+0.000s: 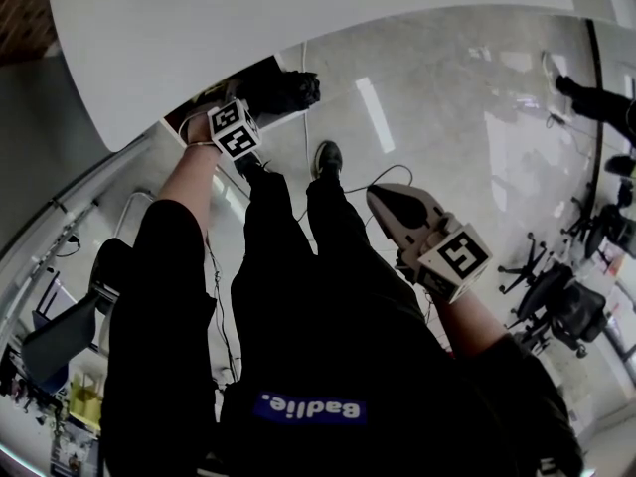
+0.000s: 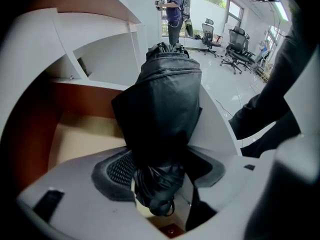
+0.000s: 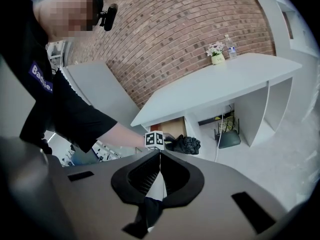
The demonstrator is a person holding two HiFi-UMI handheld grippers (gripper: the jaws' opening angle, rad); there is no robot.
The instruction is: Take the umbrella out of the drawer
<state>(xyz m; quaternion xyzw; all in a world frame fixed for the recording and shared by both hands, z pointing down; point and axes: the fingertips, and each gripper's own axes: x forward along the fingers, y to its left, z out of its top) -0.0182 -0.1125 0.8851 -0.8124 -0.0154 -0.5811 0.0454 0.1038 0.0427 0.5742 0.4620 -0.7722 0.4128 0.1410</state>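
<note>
Umbrella (image 2: 165, 114), black and folded, lies along the right edge of the open drawer (image 2: 85, 139), with the drawer's bare bottom to its left. My left gripper (image 2: 161, 166) points down at its near end, jaws spread wide to either side, not pinching it that I can see. My worry is closing on loose fabric instead of the shaft, so it slips on the lift, or nudging it off the drawer's edge. My right gripper (image 3: 160, 156), jaws pressed together and empty, hangs well away from the drawer, too far to catch it.
</note>
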